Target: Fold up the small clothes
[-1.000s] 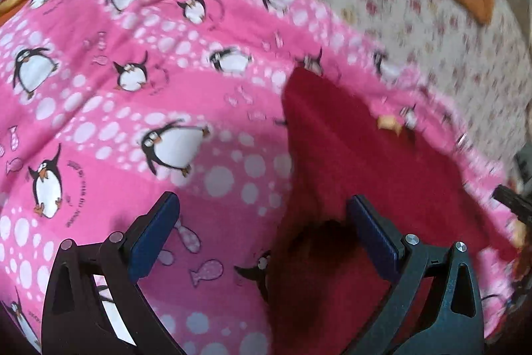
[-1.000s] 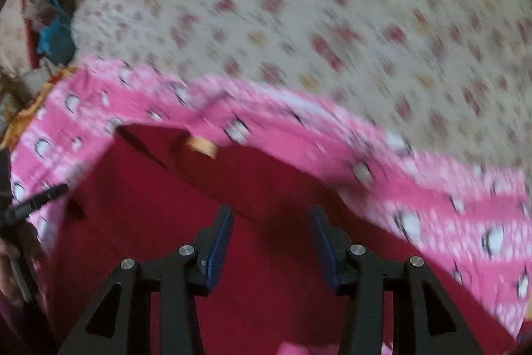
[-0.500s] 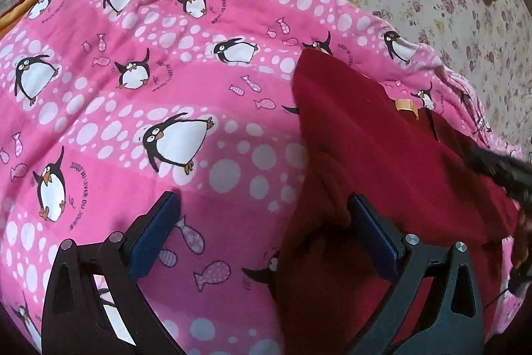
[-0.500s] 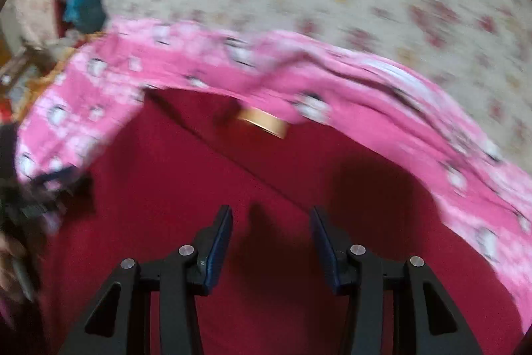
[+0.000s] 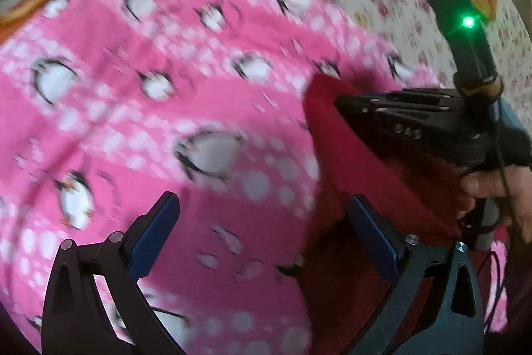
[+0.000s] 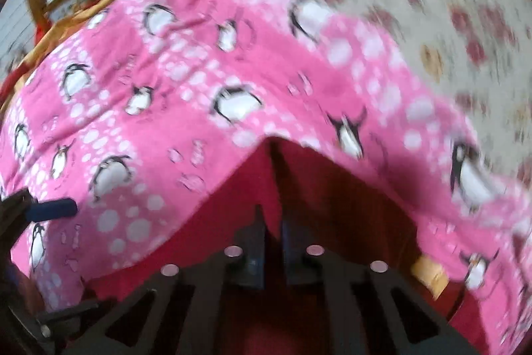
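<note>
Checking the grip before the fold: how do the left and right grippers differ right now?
The left gripper has its jaws spread wide, holding nothing, above the pink penguin-print blanket. The right gripper has its jaws shut on an edge of the dark red garment. Both are black with blue pads and point down at the cloth.

A red garment is spread flat on a pink penguin-print blanket, toward its right side. Its cloth is plain deep red and blurred in both views. A pointed corner is seen at the far end, and a small tan label is sewn near its right edge.
</note>
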Demonstrator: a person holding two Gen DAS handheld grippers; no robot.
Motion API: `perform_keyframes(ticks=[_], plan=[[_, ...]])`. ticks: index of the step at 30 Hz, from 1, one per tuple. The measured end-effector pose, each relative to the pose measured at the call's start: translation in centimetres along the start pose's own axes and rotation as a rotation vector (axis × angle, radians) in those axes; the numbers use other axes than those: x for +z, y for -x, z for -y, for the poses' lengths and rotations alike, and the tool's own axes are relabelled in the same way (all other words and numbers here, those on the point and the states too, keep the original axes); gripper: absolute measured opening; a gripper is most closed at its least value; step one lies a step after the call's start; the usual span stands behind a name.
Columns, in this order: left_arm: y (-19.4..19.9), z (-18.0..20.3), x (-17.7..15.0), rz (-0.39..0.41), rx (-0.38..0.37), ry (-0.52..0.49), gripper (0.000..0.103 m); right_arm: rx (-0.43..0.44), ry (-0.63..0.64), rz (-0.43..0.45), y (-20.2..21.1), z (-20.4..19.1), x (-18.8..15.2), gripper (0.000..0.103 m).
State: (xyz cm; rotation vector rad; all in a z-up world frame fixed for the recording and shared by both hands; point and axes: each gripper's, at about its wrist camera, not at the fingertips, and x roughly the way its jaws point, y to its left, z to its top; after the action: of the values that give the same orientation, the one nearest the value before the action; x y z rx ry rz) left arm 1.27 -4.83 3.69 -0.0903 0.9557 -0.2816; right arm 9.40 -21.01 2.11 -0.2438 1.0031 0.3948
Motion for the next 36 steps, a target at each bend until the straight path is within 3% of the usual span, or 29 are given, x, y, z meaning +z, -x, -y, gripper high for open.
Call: perform_keyframes(ticks=[5, 9, 10, 12, 13, 17, 20, 23, 26, 28, 30, 32, 36], plan=[[0.9, -2.0, 0.8, 0.062, 0.038, 0.049, 0.102, 0.08, -0.062, 0.085, 0.1, 0.0, 3.6, 0.006], [0.4, -2.6, 1.2, 0.045, -0.012, 0.101, 0.102, 0.081, -0.055, 0.016, -2.8, -1.4, 3.8, 0.006], [0.4, -2.4, 1.1, 0.049, -0.023, 0.096, 0.102, 0.091, -0.062, 0.011, -2.5, -1.3, 3.5, 0.009], [0.6, -1.6, 1.1, 0.063, -0.034, 0.073, 0.102, 0.098, -0.104, 0.036, 0.0, -0.2, 2.5, 0.036], [0.5, -1.2, 1.1, 0.068, -0.041, 0.058, 0.102, 0.096, -0.134, 0.06, 2.1, 0.8, 1.6, 0.04], [-1.0, 0.5, 0.4, 0.015, -0.031, 0.005, 0.102, -0.055, -0.202, 0.142, 11.9, 6.0, -3.9, 0.044], [-3.1, 1.6, -0.7, -0.077, 0.045, -0.055, 0.102, -0.275, -0.237, 0.117, 17.0, 10.1, -9.7, 0.046], [-3.1, 2.4, -1.0, -0.049, 0.083, -0.088, 0.102, -0.358, -0.295, 0.011, 17.8, 12.5, -15.1, 0.046], [-3.1, 2.5, -1.1, -0.042, 0.09, -0.086, 0.102, -0.457, -0.311, -0.104, 15.7, 12.8, -19.3, 0.046], [-3.2, 2.4, -1.1, -0.043, 0.089, -0.08, 0.102, -0.446, -0.356, -0.115, 14.0, 13.0, -21.1, 0.046], [-3.2, 2.4, -1.0, -0.044, 0.086, -0.075, 0.102, -0.453, -0.376, -0.107, 12.8, 13.0, -21.6, 0.041], [-3.1, 2.3, -1.0, -0.044, 0.081, -0.069, 0.102, -0.514, -0.347, -0.098, 12.6, 12.6, -21.1, 0.002], [-3.2, 2.2, -0.8, -0.05, 0.076, -0.059, 0.102, -0.578, -0.397, -0.049, 14.4, 13.2, -20.6, 0.002]])
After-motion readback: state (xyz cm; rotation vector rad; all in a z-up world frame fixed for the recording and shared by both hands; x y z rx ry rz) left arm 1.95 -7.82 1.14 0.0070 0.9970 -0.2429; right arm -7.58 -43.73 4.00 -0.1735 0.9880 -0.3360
